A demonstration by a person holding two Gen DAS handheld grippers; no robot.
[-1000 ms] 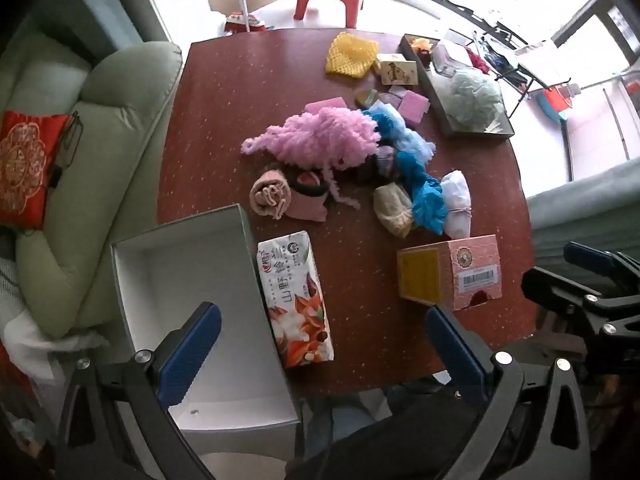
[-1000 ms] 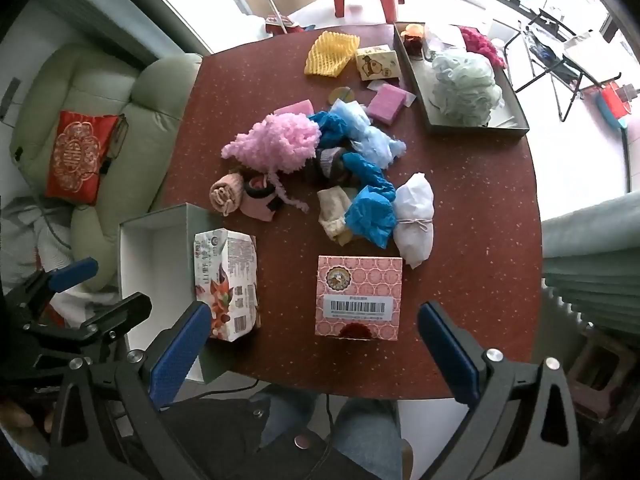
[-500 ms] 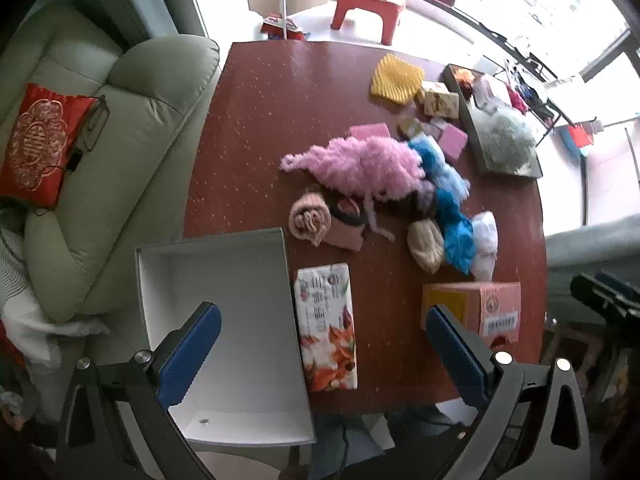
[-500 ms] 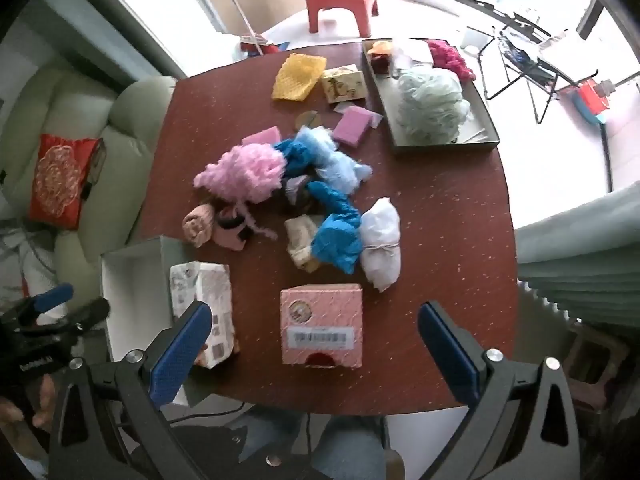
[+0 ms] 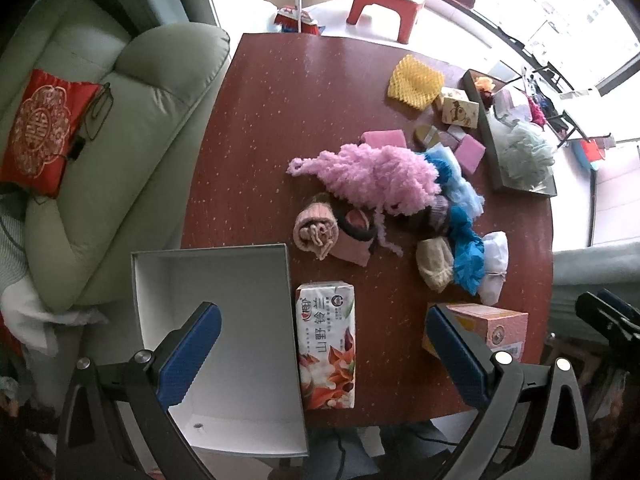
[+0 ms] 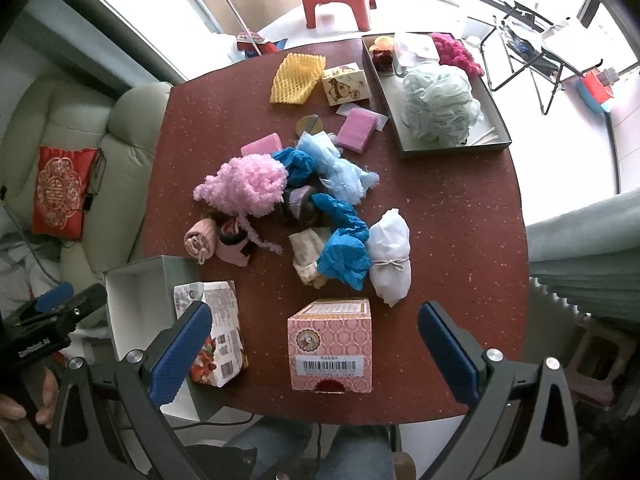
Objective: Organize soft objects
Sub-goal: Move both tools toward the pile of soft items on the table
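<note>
A pile of soft things lies mid-table: a fluffy pink yarn bundle (image 5: 376, 178) (image 6: 244, 184), blue crumpled cloths (image 6: 344, 256), a white tied bundle (image 6: 390, 260), a rolled peach cloth (image 5: 316, 232) and a beige sock (image 6: 306, 260). An empty white box (image 5: 216, 320) (image 6: 136, 312) sits at the near left edge. My left gripper (image 5: 324, 356) hangs open high above the tissue pack (image 5: 326, 344). My right gripper (image 6: 316, 356) is open above the pink carton (image 6: 330, 344). Both hold nothing.
A dark tray (image 6: 496, 136) at the far right holds a pale green bath pouf (image 6: 438, 108). A yellow foam net (image 6: 296, 78), a small printed box (image 6: 346, 84) and pink sponges (image 6: 358, 130) lie beyond the pile. A green sofa (image 5: 100, 152) with a red cushion (image 5: 40, 128) stands left.
Both grippers have risen and drawn back from the table, so the objects look smaller. The left view has swung right. Nothing on the table has moved; both grippers stay open.
</note>
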